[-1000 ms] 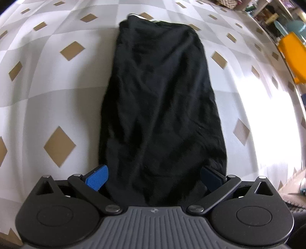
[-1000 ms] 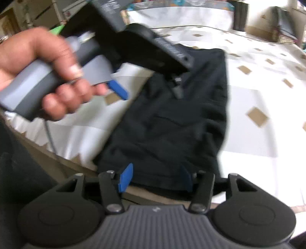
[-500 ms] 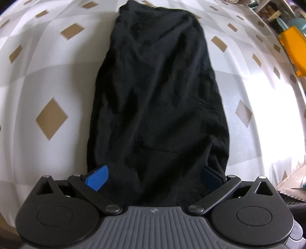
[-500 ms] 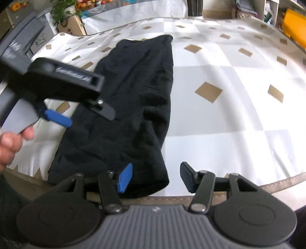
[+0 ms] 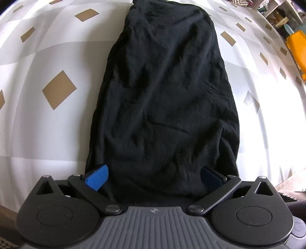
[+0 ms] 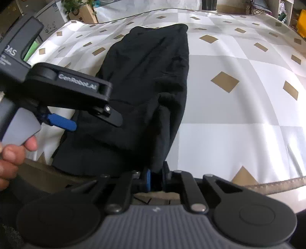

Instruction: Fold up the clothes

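Note:
A black garment (image 5: 164, 92) lies folded into a long strip on the white tablecloth with tan diamonds, its near end at the table's front edge. My left gripper (image 5: 154, 176) is open, its blue fingers spread over the near end of the cloth. The right wrist view shows the same garment (image 6: 149, 76) and my right gripper (image 6: 155, 177) shut on its near right corner, which bunches up between the pads. The left gripper (image 6: 80, 115) shows there at the left, held by a hand (image 6: 11, 157).
The tablecloth (image 6: 239, 95) stretches wide to the right of the garment. An orange bin (image 5: 297, 49) stands off the table's right side. Boxes and a plant (image 6: 80, 9) sit beyond the far left edge. The table's front edge (image 6: 267, 185) runs just under my right gripper.
My right gripper moved in from the right and shut on the garment's near right corner. The left gripper came lower and closer over the cloth, still open.

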The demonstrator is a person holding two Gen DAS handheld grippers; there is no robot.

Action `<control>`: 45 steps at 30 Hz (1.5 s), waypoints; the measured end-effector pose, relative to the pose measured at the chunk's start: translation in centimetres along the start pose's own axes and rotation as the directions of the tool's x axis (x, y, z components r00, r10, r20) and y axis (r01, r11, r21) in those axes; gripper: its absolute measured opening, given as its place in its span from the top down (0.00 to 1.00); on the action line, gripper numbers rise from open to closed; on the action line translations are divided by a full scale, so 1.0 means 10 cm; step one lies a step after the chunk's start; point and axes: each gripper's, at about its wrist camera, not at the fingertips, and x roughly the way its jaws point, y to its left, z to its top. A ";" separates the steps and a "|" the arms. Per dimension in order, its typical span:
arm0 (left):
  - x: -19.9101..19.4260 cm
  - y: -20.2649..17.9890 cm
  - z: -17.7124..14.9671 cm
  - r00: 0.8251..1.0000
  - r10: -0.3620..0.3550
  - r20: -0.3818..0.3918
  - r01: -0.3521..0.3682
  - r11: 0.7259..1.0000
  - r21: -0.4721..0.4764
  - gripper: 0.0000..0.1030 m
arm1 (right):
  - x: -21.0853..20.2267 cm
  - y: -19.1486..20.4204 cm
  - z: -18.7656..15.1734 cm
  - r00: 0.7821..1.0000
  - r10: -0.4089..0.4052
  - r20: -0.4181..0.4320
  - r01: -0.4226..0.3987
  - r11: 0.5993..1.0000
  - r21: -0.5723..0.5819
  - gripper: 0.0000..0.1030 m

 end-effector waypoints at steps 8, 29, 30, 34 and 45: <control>-0.03 0.03 -0.01 0.997 0.067 0.027 -0.067 0.998 0.002 0.00 | -0.01 0.09 -0.04 0.998 -0.006 -0.070 0.002 0.999 -0.053 0.83; -0.36 -0.05 -0.20 0.984 0.038 0.172 -0.036 0.999 -0.016 0.00 | 0.01 -0.54 0.51 0.999 -0.006 0.049 -0.005 0.975 0.221 0.52; -0.36 -0.09 -0.21 0.984 0.037 0.172 -0.037 0.999 -0.004 0.00 | 0.04 -0.53 0.56 0.999 -0.004 0.047 -0.005 0.979 0.206 0.52; -0.31 -0.20 -0.21 0.984 0.050 0.169 -0.058 0.997 0.042 0.00 | 0.09 -0.51 0.70 0.999 -0.007 0.032 0.003 0.991 0.133 0.48; -0.12 -0.33 -0.23 0.989 0.087 0.123 -0.101 0.988 0.114 0.00 | 0.27 -0.61 1.20 0.998 -0.048 -0.028 0.047 0.998 -0.051 0.46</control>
